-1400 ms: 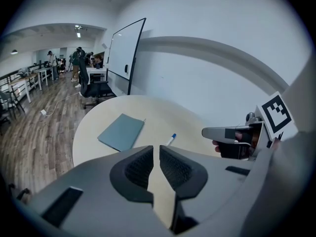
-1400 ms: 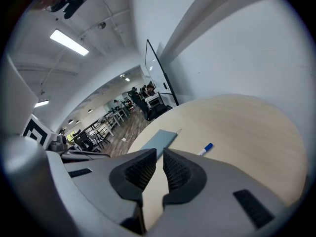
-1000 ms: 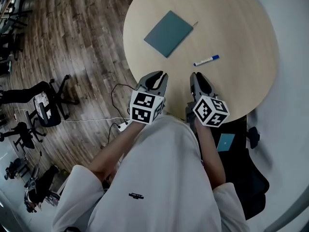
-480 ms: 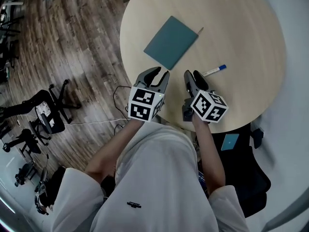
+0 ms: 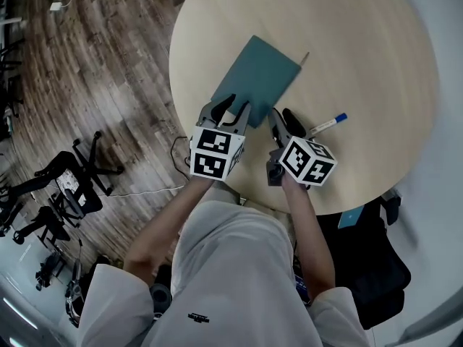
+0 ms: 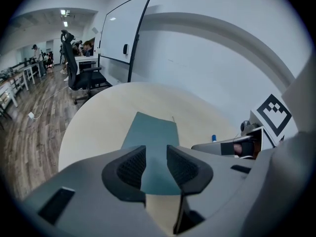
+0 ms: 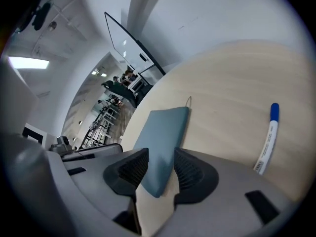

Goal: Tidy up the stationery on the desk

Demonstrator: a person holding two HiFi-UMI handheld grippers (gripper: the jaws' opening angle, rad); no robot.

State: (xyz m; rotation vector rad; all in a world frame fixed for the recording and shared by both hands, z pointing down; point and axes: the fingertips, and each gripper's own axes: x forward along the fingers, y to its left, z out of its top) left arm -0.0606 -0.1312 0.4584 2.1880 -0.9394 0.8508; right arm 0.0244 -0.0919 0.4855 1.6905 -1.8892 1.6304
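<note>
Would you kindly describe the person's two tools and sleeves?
The left tool and right tool are grey, each with two curved jaws lined with dark ribbed pads and a white cube bearing black square markers. The person wears a white short-sleeved shirt.

Head view steep down; both gripper views low, fwd, share notebook (image 5: 262, 71)

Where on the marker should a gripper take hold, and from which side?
Probably the marker mid-barrel, from above, jaws across its width: it lies flat on the table, slim, with bare wood either side; the right gripper is nearest.
</note>
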